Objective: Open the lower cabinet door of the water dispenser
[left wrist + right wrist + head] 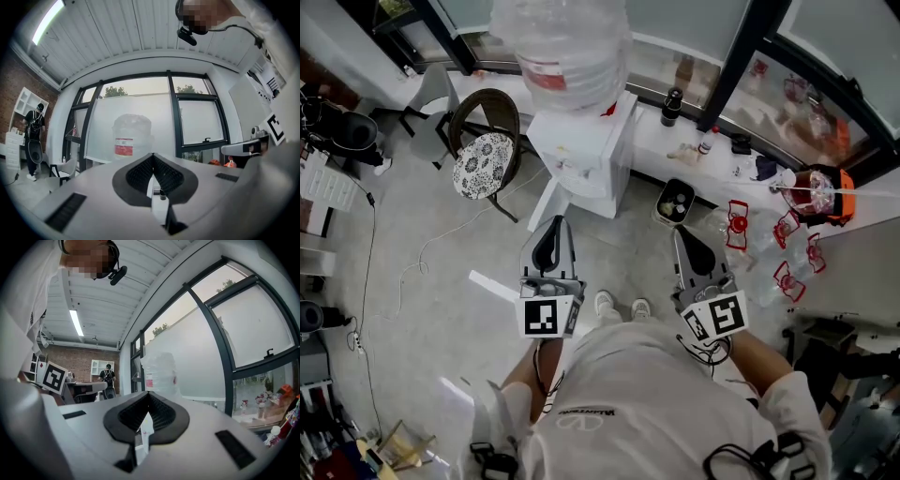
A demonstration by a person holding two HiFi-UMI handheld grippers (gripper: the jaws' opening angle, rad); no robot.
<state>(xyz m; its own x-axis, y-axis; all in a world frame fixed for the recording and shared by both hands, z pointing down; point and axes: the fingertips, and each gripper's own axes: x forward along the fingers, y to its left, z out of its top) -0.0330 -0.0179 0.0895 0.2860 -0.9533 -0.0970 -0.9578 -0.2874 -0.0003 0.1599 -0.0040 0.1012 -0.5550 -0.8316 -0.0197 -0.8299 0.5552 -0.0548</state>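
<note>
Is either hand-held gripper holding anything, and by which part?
Nothing is held: the left hand-held gripper and the right hand-held gripper are both shut and empty.

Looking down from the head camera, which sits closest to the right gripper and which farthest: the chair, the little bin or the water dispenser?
1. The bin: on the floor just ahead of the right gripper.
2. The water dispenser: further ahead and off to the left.
3. The chair: farthest, left of the dispenser.
</note>
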